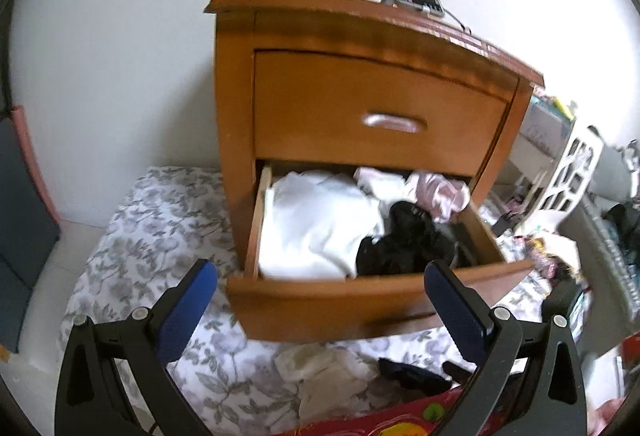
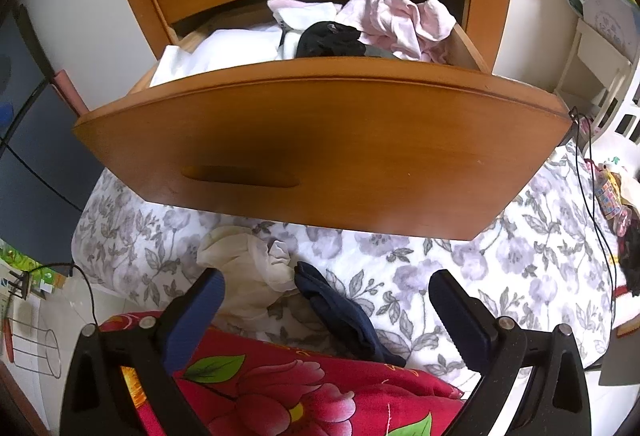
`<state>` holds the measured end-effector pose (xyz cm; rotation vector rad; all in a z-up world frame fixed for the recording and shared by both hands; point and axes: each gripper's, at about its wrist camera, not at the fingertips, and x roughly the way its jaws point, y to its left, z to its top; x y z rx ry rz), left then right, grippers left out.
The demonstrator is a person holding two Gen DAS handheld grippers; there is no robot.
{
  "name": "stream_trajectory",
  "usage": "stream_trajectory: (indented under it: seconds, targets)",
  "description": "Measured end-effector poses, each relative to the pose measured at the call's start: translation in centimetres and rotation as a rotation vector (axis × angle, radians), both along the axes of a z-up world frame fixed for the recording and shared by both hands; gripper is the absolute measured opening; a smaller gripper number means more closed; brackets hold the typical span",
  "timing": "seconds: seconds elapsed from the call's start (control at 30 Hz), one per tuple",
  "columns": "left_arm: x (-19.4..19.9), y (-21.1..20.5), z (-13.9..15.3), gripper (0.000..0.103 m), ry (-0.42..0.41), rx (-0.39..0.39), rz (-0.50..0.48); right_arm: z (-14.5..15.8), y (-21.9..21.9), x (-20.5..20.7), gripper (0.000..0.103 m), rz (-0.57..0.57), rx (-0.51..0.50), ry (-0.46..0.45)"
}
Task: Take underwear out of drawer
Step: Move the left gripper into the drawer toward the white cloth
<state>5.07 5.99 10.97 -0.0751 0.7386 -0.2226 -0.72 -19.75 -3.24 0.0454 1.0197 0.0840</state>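
A: How far along is it?

B: Partway, I'd judge. The lower drawer (image 1: 360, 292) stands open with black underwear (image 1: 404, 240) inside, at about 3 o'clock of the white fabric (image 1: 316, 224), pink garments (image 2: 400, 20) behind.

A: Anything out already?

B: A cream piece (image 2: 248, 268) and a navy piece (image 2: 344, 312) lie on the floral quilt (image 2: 500, 256) below the drawer front.

A: And the grippers?

B: Left gripper (image 1: 320, 276) and right gripper (image 2: 326, 288) both have jaws wide, holding nothing — more remains to lift out.
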Motion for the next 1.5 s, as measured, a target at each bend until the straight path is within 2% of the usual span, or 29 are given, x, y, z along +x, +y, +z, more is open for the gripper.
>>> stream_trajectory:
  seconds: [0.13, 0.3, 0.6, 0.73, 1.1, 1.23, 1.33, 1.5]
  targets:
    - [3.9, 0.8, 0.8, 0.103, 0.072, -0.039, -0.023, -0.2, -0.1, 0.1, 0.103, -0.003, 0.002, 0.008]
    - [9.1, 0.7, -0.5, 0.103, 0.207, -0.071, -0.024, -0.1, -0.2, 0.1, 0.103, -0.011, 0.003, 0.0]
    - [14.4, -4.1, -4.3, 0.103, 0.391, 0.017, -0.089, -0.4, -0.8, 0.3, 0.103, -0.029, 0.004, 0.007]
    - [16.8, -4.9, -6.6, 0.103, 0.484, 0.013, -0.067, -0.8, -0.8, 0.2, 0.103, -0.027, 0.008, 0.013]
    - [21.4, -6.0, -10.5, 0.103, 0.613, 0.051, 0.014, -1.3, -1.1, 0.3, 0.103, -0.04, 0.035, 0.017]
    - [22.8, -6.4, -11.6, 0.103, 0.639, 0.049, 0.037, -1.4, -1.1, 0.4, 0.103, -0.041, 0.043, 0.019]
    - [23.6, -7.0, -12.3, 0.103, 0.639, 0.1, 0.039, -1.5, -1.2, 0.4, 0.103, -0.041, 0.047, 0.023]
    - [24.8, -6.9, -13.8, 0.103, 0.685, 0.106, 0.061, -1.6, -1.2, 0.6, 0.103, -0.039, 0.052, 0.03]
